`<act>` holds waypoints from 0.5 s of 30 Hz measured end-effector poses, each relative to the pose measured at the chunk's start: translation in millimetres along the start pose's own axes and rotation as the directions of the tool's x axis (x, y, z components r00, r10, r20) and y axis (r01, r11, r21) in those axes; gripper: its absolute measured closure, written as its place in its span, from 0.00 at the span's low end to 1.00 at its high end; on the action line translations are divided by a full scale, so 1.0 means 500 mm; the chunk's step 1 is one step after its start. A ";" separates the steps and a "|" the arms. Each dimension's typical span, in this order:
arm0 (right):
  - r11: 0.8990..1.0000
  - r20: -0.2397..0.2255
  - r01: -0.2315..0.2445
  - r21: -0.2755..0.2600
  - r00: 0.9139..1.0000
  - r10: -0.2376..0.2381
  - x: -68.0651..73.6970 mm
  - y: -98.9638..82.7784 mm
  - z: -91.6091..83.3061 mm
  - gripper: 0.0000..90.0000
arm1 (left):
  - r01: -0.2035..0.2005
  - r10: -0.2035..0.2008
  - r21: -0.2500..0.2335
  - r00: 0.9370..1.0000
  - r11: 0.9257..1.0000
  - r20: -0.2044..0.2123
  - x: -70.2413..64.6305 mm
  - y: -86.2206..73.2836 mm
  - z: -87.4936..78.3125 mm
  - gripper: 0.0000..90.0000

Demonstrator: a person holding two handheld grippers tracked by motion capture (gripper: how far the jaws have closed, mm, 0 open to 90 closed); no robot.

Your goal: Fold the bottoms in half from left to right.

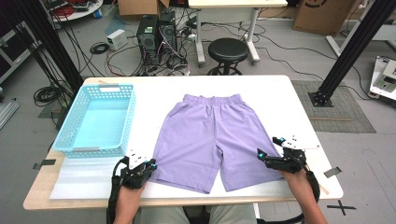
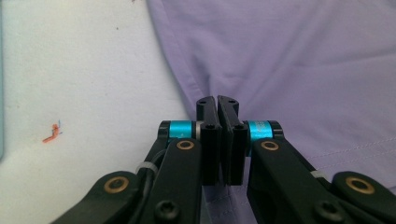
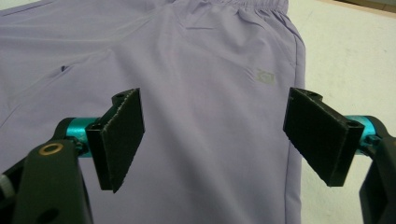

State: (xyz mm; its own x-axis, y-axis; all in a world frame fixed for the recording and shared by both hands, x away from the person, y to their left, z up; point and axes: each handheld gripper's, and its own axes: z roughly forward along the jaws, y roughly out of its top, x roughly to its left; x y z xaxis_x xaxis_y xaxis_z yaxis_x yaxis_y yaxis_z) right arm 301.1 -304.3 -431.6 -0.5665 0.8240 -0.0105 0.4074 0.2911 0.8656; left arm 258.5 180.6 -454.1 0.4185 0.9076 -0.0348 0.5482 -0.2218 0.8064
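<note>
Beside purple shorts (image 1: 210, 135), blue basket (image 1: 98, 119)

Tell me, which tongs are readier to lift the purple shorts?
Probably the left tongs: they are shut at the side edge of the purple shorts, seemingly pinching it. The right tongs hang wide open above the cloth.

The lilac fabric shorts (image 1: 210, 135) lie flat, legs spread; one leg's outer hem (image 2: 201, 95) sits pinched between the left jaws, the other leg beneath the spread right jaws.
</note>
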 end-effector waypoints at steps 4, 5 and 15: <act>1.000 -0.003 0.004 -0.003 1.000 -0.004 0.001 0.002 -0.001 0.23 | 0.036 -0.036 -0.014 0.999 0.999 0.006 0.000 0.006 -0.011 0.69; 1.000 -0.001 -0.003 0.000 1.000 0.003 0.002 0.002 -0.002 0.23 | 0.029 -0.030 -0.023 1.000 0.999 -0.005 -0.002 0.005 -0.015 0.64; 1.000 -0.004 0.000 0.005 1.000 0.000 0.002 0.000 -0.003 0.23 | 0.008 -0.007 0.031 0.999 0.999 -0.035 0.002 -0.005 -0.012 0.70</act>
State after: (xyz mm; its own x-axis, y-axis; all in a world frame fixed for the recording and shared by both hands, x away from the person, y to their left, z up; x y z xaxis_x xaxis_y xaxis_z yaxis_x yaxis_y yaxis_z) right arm 299.5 -304.2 -430.8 -0.5696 0.8219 -0.0082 0.4108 0.2933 0.8633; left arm 253.0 184.1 -452.4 0.3892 0.9209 -0.0195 0.5739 -0.2259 0.7872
